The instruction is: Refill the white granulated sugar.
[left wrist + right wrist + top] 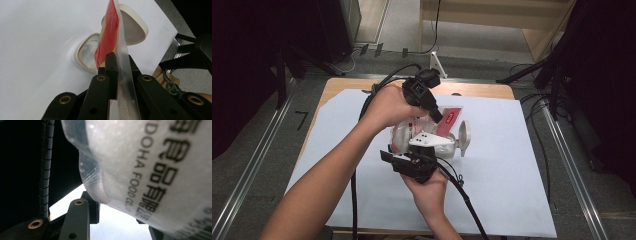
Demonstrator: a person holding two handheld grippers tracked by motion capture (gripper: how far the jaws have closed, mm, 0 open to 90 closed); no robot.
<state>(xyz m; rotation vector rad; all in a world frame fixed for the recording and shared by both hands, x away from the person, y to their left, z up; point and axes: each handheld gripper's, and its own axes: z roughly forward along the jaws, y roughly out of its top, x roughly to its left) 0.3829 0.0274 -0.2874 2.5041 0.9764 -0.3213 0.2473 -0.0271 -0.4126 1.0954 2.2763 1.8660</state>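
A clear plastic bag point(404, 132) with a red label point(451, 119) and white grains inside hangs tilted over the white sheet, held between both grippers. My left gripper point(438, 116) reaches down from the far side, and in the left gripper view it point(120, 60) is shut on the bag's sealed edge point(123, 75). My right gripper point(409, 150) comes from the near side; in the right gripper view its jaws point(120, 212) close on the printed bag body point(155, 170). Under the bag's mouth lies a cream container point(86, 53) with its hinged lid point(135, 27) open.
A white sheet point(512, 175) covers most of the wooden table point(482, 90). Black cables point(467, 200) trail from both grippers, one across the sheet's near part. Grey floor, rails and dark stands surround the table.
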